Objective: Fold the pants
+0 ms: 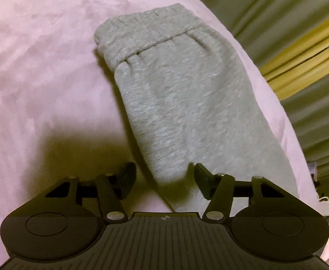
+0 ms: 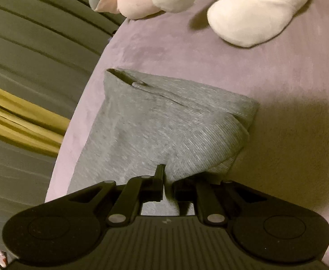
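The left claw is seen with its jaws parted about halfway. A folded corner of the grey pants lies between the two fingers, but neither pad is pressed against the cloth, so nothing is gripped by it. Beyond the fingers, the pants are laid in a long folded band running away across the bed, with the gathered waistband at the far end. The bed is covered in a pale pink, suede-like cloth. Past the bed's right edge, green ribbed fabric with yellow stripes is seen.

The right claw is held all but closed, its fingers close together with only a thin slit left between them. A pinch of the pants is caught in that slit, and the cloth is drawn up into a small peak at the fingertips. From there the pants are spread out flat over the bed, ending in a folded edge with an open pocket or seam at the far left corner. Further off, at the top of the right view, a white and pink plush toy is rested on the bed, well apart from the pants.
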Demonstrator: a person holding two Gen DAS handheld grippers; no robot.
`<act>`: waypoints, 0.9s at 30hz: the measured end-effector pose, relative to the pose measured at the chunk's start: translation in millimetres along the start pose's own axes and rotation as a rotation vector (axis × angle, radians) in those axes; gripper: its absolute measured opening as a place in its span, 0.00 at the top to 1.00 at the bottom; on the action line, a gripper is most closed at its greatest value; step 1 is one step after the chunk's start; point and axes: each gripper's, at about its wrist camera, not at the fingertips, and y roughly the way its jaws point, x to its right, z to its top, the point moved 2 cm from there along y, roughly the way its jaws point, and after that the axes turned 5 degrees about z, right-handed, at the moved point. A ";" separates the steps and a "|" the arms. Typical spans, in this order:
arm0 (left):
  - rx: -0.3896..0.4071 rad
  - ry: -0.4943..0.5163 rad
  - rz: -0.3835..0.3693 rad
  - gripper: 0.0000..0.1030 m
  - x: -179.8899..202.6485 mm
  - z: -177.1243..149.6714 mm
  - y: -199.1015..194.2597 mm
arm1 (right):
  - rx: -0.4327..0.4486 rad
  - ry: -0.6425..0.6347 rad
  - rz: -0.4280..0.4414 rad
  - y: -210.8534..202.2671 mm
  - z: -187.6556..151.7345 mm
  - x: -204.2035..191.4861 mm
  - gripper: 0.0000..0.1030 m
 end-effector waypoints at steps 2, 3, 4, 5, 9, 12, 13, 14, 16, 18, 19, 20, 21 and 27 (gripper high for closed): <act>0.008 0.005 0.014 0.44 1.8 1.1 -1.7 | -0.003 0.014 0.014 -0.8 0.3 1.1 0.89; 0.015 0.002 0.019 0.43 6.5 1.5 -1.3 | -0.001 0.022 0.019 -0.7 0.7 1.8 0.89; 0.023 -0.006 0.029 0.40 11.7 1.8 -5.1 | 0.003 0.027 0.023 -0.4 1.0 2.0 0.89; 0.035 -0.016 0.044 0.39 12.4 1.0 -10.6 | 0.000 0.031 0.020 3.0 1.7 0.8 0.89; 0.131 0.004 0.114 0.35 24.4 -4.3 -40.6 | 0.000 0.020 0.036 0.8 0.8 -1.9 0.77; 0.246 0.074 0.125 0.14 54.2 -11.1 -57.6 | 0.003 0.004 0.030 0.8 -0.8 -3.6 0.75; 0.276 0.094 0.130 0.09 67.2 -13.1 -58.5 | 0.006 -0.006 0.020 1.5 -1.9 -5.0 0.75; 0.298 0.120 0.127 0.07 79.0 -17.6 -59.2 | 0.010 -0.014 0.011 2.0 -3.1 -6.5 0.75; 0.311 0.179 0.104 0.05 105.0 -29.0 -55.4 | 0.015 -0.041 -0.011 2.6 -5.1 -10.4 0.75; 0.270 0.219 0.083 0.03 129.4 -41.3 -34.9 | 0.016 -0.069 -0.029 3.3 -6.6 -14.5 0.74; 0.230 0.244 0.072 0.03 141.0 -49.6 -19.8 | 0.015 -0.081 -0.035 3.0 -6.9 -15.8 0.73; 0.189 0.275 0.078 0.03 151.0 -58.1 -3.8 | 0.014 -0.091 -0.039 2.9 -7.4 -16.9 0.73; 0.159 0.322 0.106 0.03 160.8 -65.8 10.5 | 0.014 -0.099 -0.044 3.4 -8.1 -17.9 0.73; 0.178 0.514 0.165 0.04 187.2 -80.2 28.6 | 0.007 -0.160 -0.013 5.3 -10.9 -26.7 0.35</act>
